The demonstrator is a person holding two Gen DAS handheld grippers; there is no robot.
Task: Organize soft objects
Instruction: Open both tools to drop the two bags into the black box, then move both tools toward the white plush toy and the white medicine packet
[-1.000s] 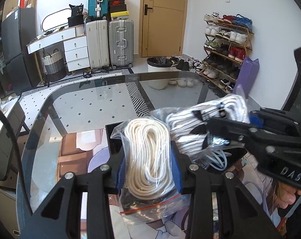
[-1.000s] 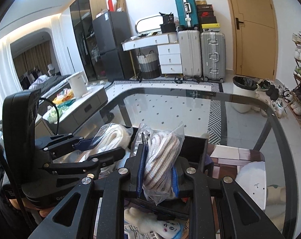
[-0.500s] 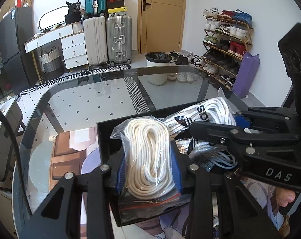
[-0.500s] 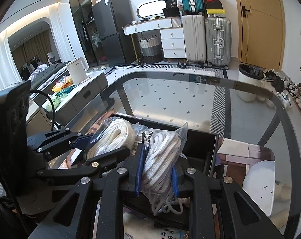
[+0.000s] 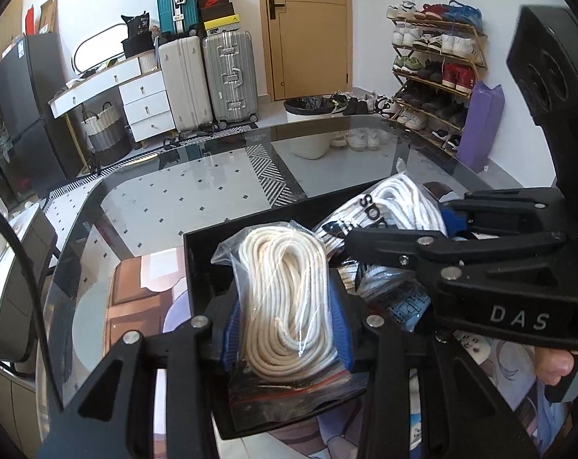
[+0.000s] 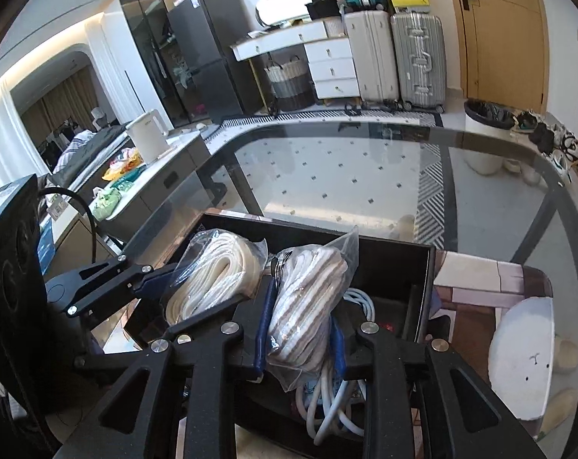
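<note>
My left gripper [image 5: 285, 329] is shut on a clear bag of cream rope [image 5: 285, 298] and holds it over the left part of a black box [image 5: 197, 267] on the glass table. My right gripper [image 6: 300, 340] is shut on a clear bag of striped white-and-brown rope [image 6: 308, 298] over the same box [image 6: 419, 267]. The cream rope bag [image 6: 212, 279] and left gripper [image 6: 166, 287] sit just left of it in the right wrist view. A pale blue cord coil [image 6: 327, 417] lies in the box below.
The box stands on a printed mat [image 5: 136, 298] on the glass table [image 6: 346, 176]. A white plush toy [image 6: 522, 355] lies on the mat to the right of the box. Suitcases, a drawer unit and a shoe rack stand beyond the table.
Both grippers have moved down and forward with their bags, so both bags now hang inside the black box's outline. Both grips are unchanged.
</note>
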